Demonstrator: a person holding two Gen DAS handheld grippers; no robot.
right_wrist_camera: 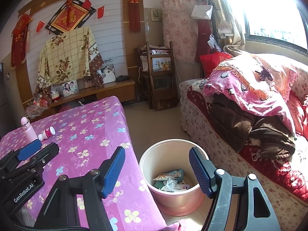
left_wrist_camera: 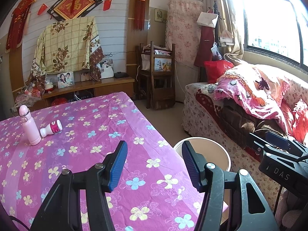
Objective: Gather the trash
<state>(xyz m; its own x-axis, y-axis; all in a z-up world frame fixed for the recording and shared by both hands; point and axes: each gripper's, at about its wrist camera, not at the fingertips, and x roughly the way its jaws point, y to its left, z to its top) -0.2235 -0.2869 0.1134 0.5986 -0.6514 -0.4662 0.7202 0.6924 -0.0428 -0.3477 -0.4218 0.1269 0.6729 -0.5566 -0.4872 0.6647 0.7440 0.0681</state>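
Observation:
A small white bottle with a pink label lies on its side on the pink flowered tablecloth, next to an upright pink flask; both also show in the right wrist view, the bottle and the flask. A round pink bin stands on the floor beside the table, holding wrappers and crumpled paper. My left gripper is open and empty over the table's near right part. My right gripper is open and empty above the bin.
A sofa piled with blankets and a brown coat runs along the right, close to the bin. A low wooden cabinet with photo frames and a wooden chair stand at the back wall. The bin's rim shows in the left wrist view.

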